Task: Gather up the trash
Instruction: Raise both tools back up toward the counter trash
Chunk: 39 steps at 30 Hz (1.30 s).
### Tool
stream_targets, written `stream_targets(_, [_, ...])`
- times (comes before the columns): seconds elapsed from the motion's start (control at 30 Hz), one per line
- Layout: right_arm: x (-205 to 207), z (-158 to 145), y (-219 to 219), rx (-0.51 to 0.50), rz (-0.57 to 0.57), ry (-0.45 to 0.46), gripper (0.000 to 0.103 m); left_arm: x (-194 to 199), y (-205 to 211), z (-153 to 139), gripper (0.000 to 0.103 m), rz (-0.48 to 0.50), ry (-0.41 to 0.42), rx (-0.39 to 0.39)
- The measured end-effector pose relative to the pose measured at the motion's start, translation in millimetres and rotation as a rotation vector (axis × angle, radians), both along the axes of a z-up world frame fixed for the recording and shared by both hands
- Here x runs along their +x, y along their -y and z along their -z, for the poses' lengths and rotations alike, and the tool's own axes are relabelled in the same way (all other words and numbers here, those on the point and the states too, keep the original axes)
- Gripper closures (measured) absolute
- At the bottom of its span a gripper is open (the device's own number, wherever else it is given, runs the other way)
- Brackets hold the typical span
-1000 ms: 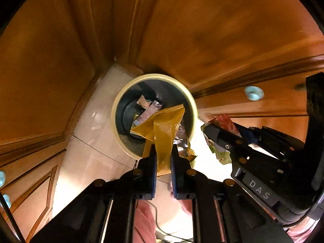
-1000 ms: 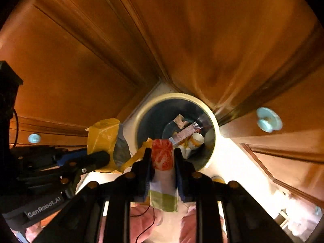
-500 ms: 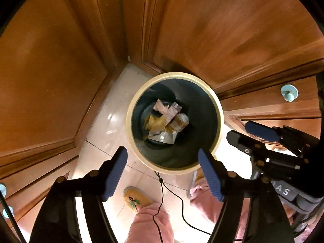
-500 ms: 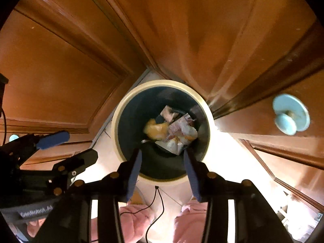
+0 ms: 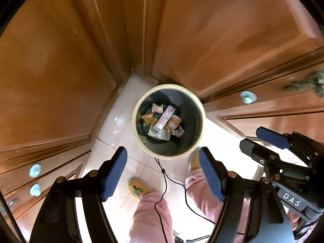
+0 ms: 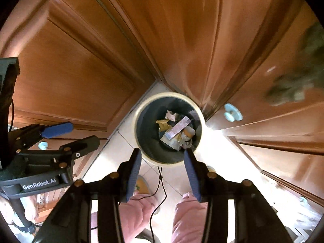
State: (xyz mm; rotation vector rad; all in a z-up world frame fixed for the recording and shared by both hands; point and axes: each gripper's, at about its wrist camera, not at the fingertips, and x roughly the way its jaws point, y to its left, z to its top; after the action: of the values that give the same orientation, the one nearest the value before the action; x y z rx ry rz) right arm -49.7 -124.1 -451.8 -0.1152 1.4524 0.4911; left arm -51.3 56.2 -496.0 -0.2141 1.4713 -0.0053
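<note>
The left gripper [image 5: 163,174] points straight down with its blue pads spread wide and nothing between them; the right gripper [image 6: 162,174] also points down, its pads parted more narrowly and equally empty. Both sit above the bin [image 5: 137,109], which lies directly ahead of and below the pads in each wrist view — neither hand is clearly nearer to it. The bin is round, cream-rimmed and dark inside, standing on the pale tiled floor [image 5: 119,125] in the corner where the wooden cabinet doors [image 5: 50,60] meet. Inside it lies the trash [image 5: 162,121]: a long silvery wrapper [image 6: 178,129] resting diagonally across crumpled yellow and white wrappers at the bottom. No loose trash is visible on the floor around the bin in either view. Judgement: this drop is complete, and the next move calls for carrying both empty grippers away from the bin toward further trash — its location is not shown here. A thin black cable [image 5: 162,174] runs across the floor just beside the bin, near the person's pink trouser legs [image 5: 149,218].
</note>
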Motion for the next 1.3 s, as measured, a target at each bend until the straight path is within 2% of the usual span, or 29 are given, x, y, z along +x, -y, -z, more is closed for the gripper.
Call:
stream_targets(0.43, [-17.3,-140.0,28.5,0.042,0.022,0.098,0.059,-10.8,33.6,-153.9,0.029,0.094,0.091,-0.003])
stream_targets(0.73, [-16.0,-244.6,50.3,0.116,0.006,0.270,0.059,9.1,67.6,-268.8,0.029,0.190,0.254,0.017])
stream_targets(0.93, [4.0,-315.2,77.9,0.150,0.026,0.401,0.059,36.6,93.5,-340.6,0.026,0.209,0.376,0.001])
stream_targets(1.07, [26.8,-346.1,100.3,0.163,0.063,0.452,0.059,59.4,111.8,-381.9,0.022,0.201,0.438,-0.010])
stream_targets(1.3, [81.4,-395.9,142.9,0.184,0.128,0.495,0.059,117.3,153.1,-420.9,0.022,0.166,0.486,-0.009])
